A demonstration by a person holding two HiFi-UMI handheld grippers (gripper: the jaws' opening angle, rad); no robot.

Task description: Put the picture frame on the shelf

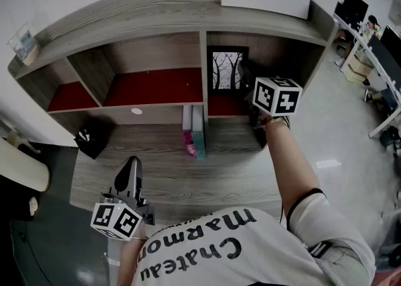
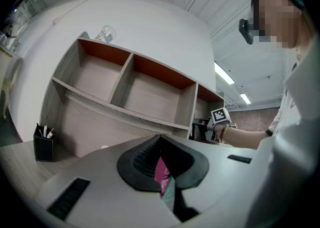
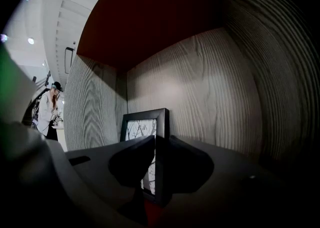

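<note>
My right gripper (image 3: 159,144) clamps its fingers (image 3: 132,159) on the upright picture frame (image 3: 141,127), at one o'clock in the shelf (image 1: 125,9). My left gripper (image 2: 161,144) has its fingers together.

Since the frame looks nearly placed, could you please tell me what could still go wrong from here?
The picture frame stands upright on the shelf, gripped only along one edge by the right gripper. If it is released unsteadily, it could tip over. It also stands close beside the divider, so a crooked withdrawal might knock or drag it.
</note>
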